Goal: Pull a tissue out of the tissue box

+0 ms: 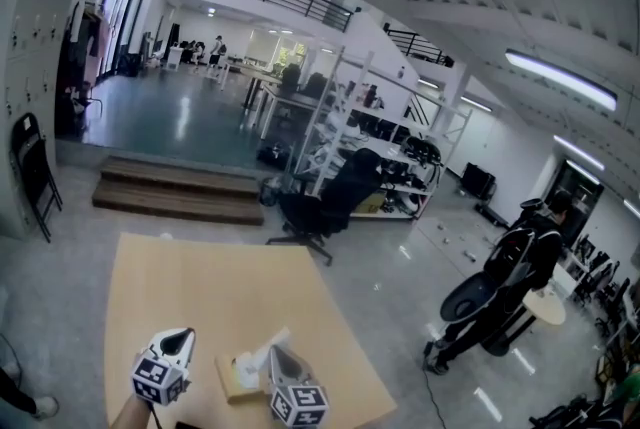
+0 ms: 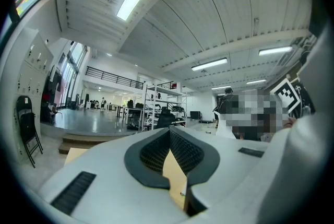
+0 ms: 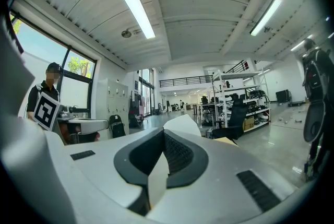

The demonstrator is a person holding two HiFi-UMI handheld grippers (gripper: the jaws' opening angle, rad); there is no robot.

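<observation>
My left claw (image 1: 179, 336) and right claw (image 1: 276, 350) are white, with dark grey ribbed pads (image 2: 183, 153) and black-and-white checked cubes (image 1: 152, 380). The tissue (image 1: 257, 355) is white, the box (image 1: 238, 383) and table (image 1: 200, 287) tan.

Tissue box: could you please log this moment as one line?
right gripper shut on tissue | tissue box on table | left gripper shut, empty

Tissue box (image 1: 240, 377) between left tool (image 1: 182, 334) and right tool (image 1: 277, 353).

Tan table (image 1: 200, 287) under left claw (image 1: 180, 337); office chair (image 1: 325, 202), shelf rack (image 1: 345, 132) beyond; person (image 1: 515, 262) well right of right claw (image 1: 281, 358).
</observation>
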